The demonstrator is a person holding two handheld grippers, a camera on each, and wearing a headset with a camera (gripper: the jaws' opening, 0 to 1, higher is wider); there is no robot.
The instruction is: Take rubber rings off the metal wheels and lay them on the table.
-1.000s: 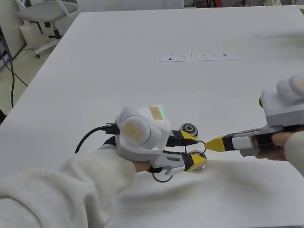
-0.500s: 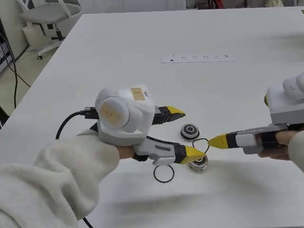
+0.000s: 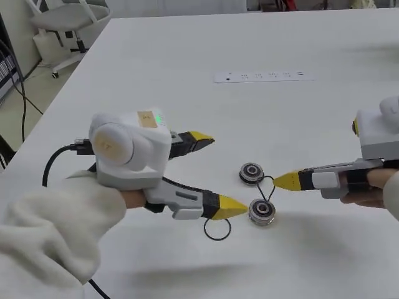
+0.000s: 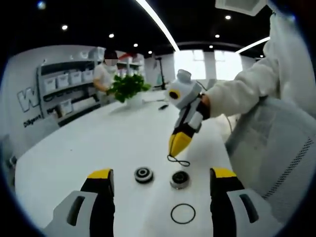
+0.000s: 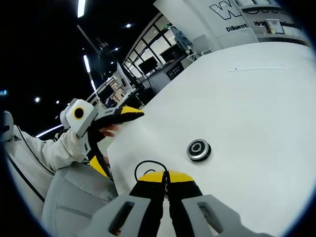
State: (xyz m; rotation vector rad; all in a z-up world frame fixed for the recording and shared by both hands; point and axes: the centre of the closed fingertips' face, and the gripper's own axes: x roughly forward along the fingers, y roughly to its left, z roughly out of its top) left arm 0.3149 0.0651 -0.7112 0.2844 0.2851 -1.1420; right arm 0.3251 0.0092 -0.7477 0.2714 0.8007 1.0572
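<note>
Pinching a ring between fully closed jaws, the right gripper lets it dangle from its yellow tip, low over the table and between the two wheels. Whether the ring touches the table cannot be told. The far wheel and the near wheel rest flat, close together. A second ring lies flat on the table just beside the near wheel. The left gripper hovers left of the wheels, jaws spread wide and holding nothing, its lower tip near the near wheel.
</note>
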